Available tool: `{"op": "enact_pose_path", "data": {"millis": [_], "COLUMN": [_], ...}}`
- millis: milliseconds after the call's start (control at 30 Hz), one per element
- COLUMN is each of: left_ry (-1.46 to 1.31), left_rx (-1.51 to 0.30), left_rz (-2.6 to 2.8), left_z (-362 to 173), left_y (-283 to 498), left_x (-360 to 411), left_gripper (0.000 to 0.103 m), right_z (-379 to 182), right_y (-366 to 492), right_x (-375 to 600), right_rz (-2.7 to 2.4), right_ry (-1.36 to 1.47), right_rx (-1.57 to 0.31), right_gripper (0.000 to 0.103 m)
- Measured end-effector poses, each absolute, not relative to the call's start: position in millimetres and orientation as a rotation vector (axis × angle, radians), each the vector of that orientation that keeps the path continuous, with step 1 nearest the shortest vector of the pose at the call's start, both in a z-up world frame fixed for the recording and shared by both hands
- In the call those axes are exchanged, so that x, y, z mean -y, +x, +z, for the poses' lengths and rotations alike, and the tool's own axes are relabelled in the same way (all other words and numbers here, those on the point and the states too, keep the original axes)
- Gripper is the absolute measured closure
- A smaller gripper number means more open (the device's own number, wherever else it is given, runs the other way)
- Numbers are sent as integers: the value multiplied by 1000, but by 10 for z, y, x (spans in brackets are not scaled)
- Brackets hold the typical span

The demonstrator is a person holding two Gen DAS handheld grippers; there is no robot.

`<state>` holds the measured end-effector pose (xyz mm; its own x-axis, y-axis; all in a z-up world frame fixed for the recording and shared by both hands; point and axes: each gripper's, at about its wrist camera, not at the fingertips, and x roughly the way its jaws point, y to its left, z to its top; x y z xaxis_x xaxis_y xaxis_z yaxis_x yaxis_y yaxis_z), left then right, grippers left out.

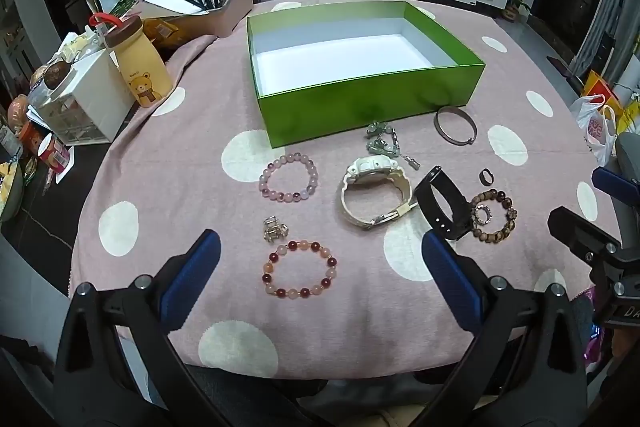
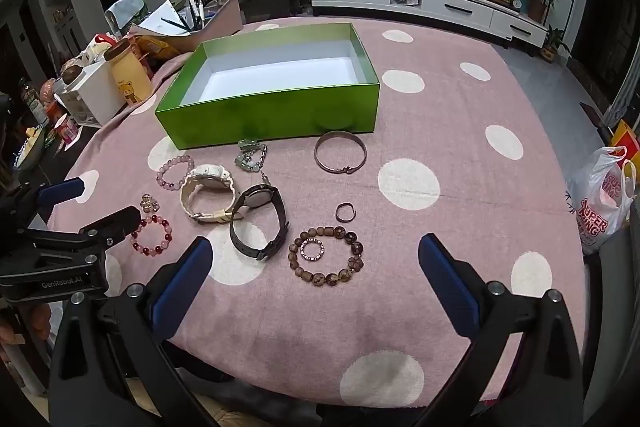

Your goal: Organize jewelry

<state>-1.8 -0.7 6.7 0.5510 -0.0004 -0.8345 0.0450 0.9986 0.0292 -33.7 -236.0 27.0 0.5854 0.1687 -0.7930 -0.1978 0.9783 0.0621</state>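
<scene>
Left wrist view: the left gripper [image 1: 320, 263] hangs over the near edge of the round table, and its two blue fingers [image 1: 192, 275] stand wide apart with nothing between them. Right under the gap lies a red and pink bead bracelet [image 1: 301, 270] on the pink tablecloth [image 1: 180, 155] with white dots. Just beyond it sits a small clear hair claw [image 1: 275, 227]. Farther on is a pale purple bead bracelet [image 1: 289, 176]. Beside that lies a white watch [image 1: 376, 191], touching a black watch [image 1: 440, 203]. A green open box [image 1: 360, 103] stands at the back, empty and white inside. In front of the box lie a jade charm chain [image 1: 384, 141] and a dark metal bangle [image 1: 456, 125]. A yellow bear bottle [image 1: 140, 67] stands at the left.

Right wrist view: the right gripper [image 2: 316, 271] is also open wide and holds nothing. Ahead of it lies a brown wooden bead bracelet [image 2: 326, 255], with a sparkly ring [image 2: 313, 249] inside its circle. A small dark ring [image 2: 345, 212] sits just past them. The other gripper pokes in from the left, partly covering the red and pink bracelet. A white plastic bag [image 2: 600, 199] sits at the right edge.
</scene>
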Motion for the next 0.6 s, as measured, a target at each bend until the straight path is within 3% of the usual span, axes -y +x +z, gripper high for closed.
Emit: {"op": "enact_pose_path", "data": {"millis": [600], "left_ry": [52], "left_rx": [-977], "left_rz": [-37], "left_z": [78], "left_y": [-19], "left_x": [22], "left_gripper": [2], "right_z": [223], "right_y": [-365], "right_x": [2318], "right_rz": [225], "right_ry": [-38], "right_rx": [-918], "right_gripper": [1]}}
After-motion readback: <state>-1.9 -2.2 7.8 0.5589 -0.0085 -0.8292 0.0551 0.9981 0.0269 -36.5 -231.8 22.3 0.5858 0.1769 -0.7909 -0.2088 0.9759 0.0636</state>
